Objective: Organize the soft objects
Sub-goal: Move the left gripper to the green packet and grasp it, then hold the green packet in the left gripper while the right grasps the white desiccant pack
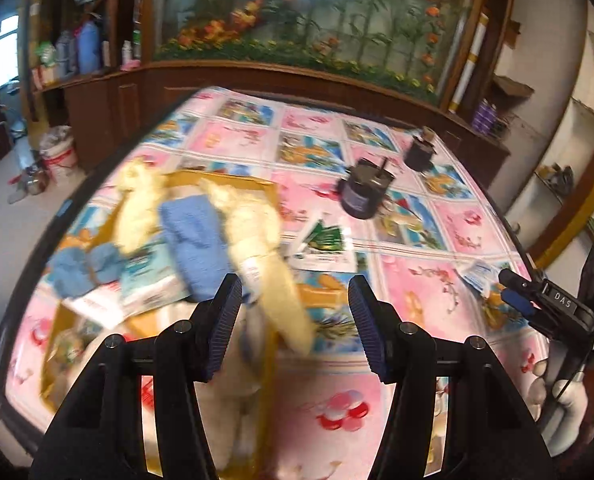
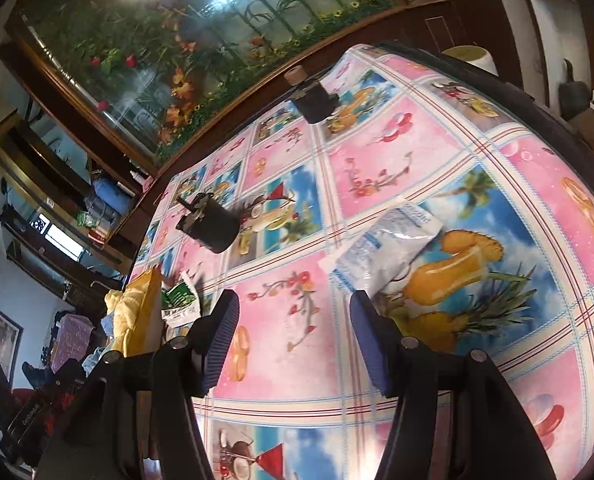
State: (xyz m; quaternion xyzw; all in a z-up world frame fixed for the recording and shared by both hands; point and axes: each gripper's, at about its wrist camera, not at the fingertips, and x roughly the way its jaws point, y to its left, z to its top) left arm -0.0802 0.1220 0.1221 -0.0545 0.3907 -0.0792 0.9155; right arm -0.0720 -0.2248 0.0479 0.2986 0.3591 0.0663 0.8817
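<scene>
A cardboard box (image 1: 237,179) at the left of the table holds several soft things: a blue towel (image 1: 195,236), a cream plush (image 1: 137,204), small blue plush pieces (image 1: 85,268), and a second cream plush (image 1: 257,236). That second plush has a tail that hangs over the box's edge. My left gripper (image 1: 295,320) hovers open just above the tail, and its pads do not touch it. My right gripper (image 2: 293,320) is open and empty above the tablecloth, a little short of a white-and-blue packet (image 2: 385,248). The right gripper (image 1: 511,290) also shows at the right edge of the left wrist view, held by a hand.
Two black pots (image 1: 363,192) (image 1: 419,152) stand on the flowery tablecloth (image 1: 417,292) beyond the box. A green-and-white packet (image 1: 325,244) lies beside the box. Behind the table are a wooden cabinet and a glass panel with flowers. The table's edge curves close by on the right.
</scene>
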